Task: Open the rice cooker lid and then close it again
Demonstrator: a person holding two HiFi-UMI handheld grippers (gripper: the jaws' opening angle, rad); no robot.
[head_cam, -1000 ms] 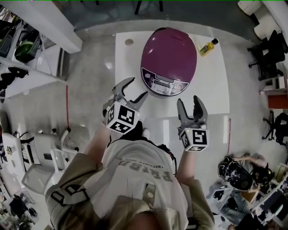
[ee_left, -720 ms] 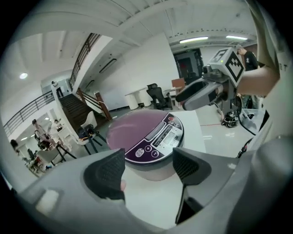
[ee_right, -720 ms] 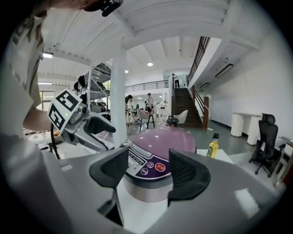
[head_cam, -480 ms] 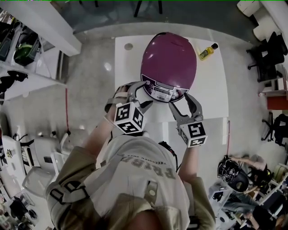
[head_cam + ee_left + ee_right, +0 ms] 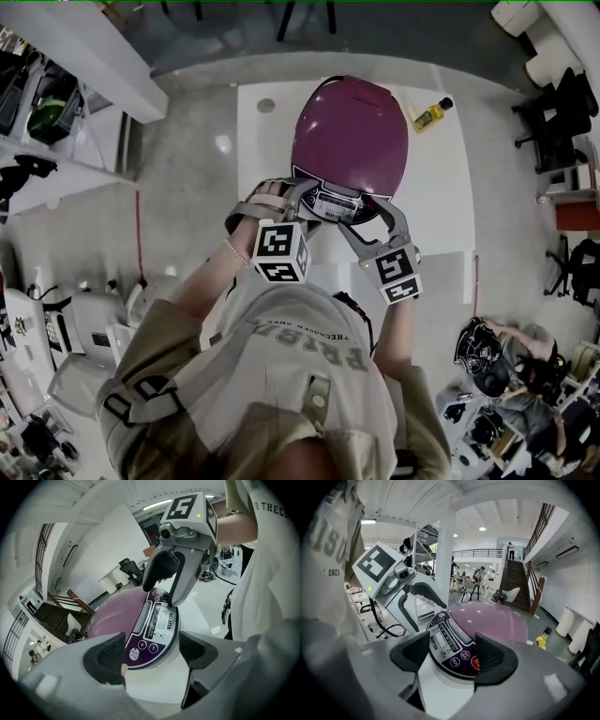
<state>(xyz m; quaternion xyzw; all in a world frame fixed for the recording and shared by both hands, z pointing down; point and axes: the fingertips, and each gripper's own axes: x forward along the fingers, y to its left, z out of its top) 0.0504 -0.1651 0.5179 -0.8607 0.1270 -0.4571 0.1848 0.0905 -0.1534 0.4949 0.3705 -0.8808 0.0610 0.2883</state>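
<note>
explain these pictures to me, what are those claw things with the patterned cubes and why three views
No robot here: a person holds two two-jaw grippers. The patterned cubes belong to the grippers. The head view looks down from the person's head; the other two come from cameras riding on the left gripper and right gripper, looking along their jaws. On the white table stand a purple rice cooker, lid closed, and a small yellow bottle. Both grippers point at the cooker's control panel. Neither holds anything; the left gripper's jaws are opening.

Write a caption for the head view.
Left gripper and right gripper, jaws opening, gripping nothing, flank the closed rice cooker's control panel.
</note>
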